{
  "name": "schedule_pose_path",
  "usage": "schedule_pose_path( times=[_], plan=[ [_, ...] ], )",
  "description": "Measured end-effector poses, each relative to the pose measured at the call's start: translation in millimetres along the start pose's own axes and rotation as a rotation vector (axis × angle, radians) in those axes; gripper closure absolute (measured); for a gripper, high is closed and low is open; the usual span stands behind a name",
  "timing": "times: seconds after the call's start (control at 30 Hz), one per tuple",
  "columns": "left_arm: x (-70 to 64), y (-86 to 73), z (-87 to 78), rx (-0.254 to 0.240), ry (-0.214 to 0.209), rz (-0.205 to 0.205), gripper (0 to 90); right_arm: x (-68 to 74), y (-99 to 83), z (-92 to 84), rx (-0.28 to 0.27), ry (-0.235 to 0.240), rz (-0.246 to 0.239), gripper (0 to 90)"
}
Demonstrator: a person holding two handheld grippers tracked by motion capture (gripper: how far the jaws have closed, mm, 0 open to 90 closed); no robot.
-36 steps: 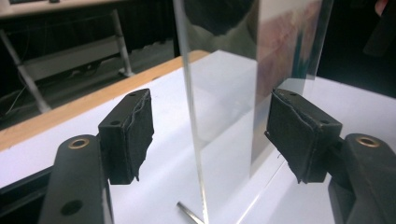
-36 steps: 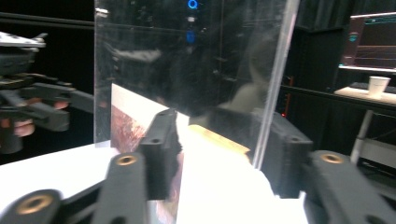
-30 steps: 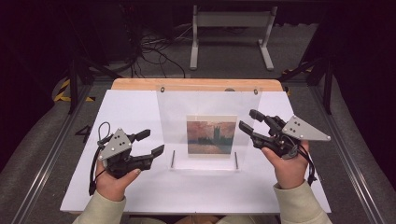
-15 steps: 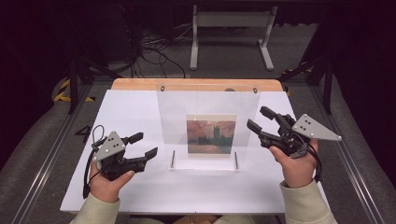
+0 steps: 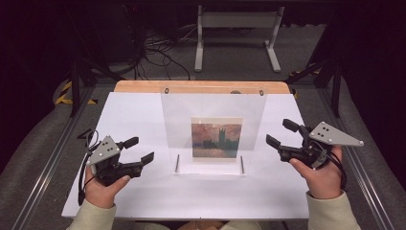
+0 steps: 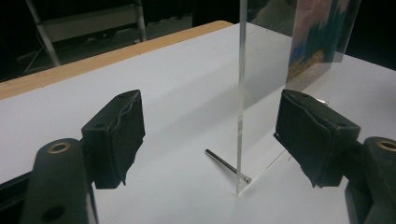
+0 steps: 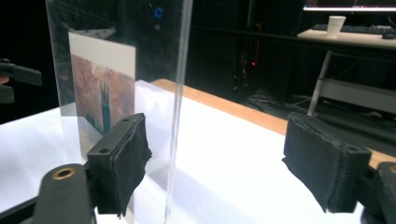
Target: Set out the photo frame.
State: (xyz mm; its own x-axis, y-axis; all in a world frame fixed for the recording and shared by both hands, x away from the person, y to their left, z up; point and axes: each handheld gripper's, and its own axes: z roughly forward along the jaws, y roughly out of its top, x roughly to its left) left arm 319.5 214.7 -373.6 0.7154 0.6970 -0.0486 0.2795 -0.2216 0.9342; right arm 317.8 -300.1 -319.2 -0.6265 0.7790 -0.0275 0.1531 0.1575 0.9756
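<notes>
Clear picture stand [image 5: 213,132] sits upright centre frame on the bench [image 5: 139,112], both hand-held grippers, left [image 5: 136,151] and right [image 5: 282,136], just opened wide, empty, flanking it; placement looks done.

The high view looks forward and down from above the person's side, taking in the whole white surface [image 5: 143,115] from a distance. The left gripper view sits low and close, facing the clear stand's [image 6: 241,93] edge at frame centre. The right gripper view, equally low, faces its opposite edge. All three share the stand and its picture [image 5: 216,138].
</notes>
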Motion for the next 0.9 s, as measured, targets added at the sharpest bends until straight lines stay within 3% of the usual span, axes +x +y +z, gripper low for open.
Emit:
schedule_pose_path(
  times=[0.27, 0.53, 0.9],
  plan=[
    [9.2, -10.5, -4.4, 0.015, 0.023, -0.005, 22.6, -11.0, -17.8, -14.7, 0.058, -0.043, 0.023, 15.4],
    [15.2, -23.3, -6.5, 0.037, 0.033, -0.02, 21.3, -26.5, -41.9, -18.3, 0.118, -0.07, 0.043, 12.7],
    [25.9, -47.8, -6.3, 0.067, 0.044, -0.032, 17.6, -48.9, -84.5, -18.6, 0.136, -0.049, 0.072, 9.5]
  ],
)
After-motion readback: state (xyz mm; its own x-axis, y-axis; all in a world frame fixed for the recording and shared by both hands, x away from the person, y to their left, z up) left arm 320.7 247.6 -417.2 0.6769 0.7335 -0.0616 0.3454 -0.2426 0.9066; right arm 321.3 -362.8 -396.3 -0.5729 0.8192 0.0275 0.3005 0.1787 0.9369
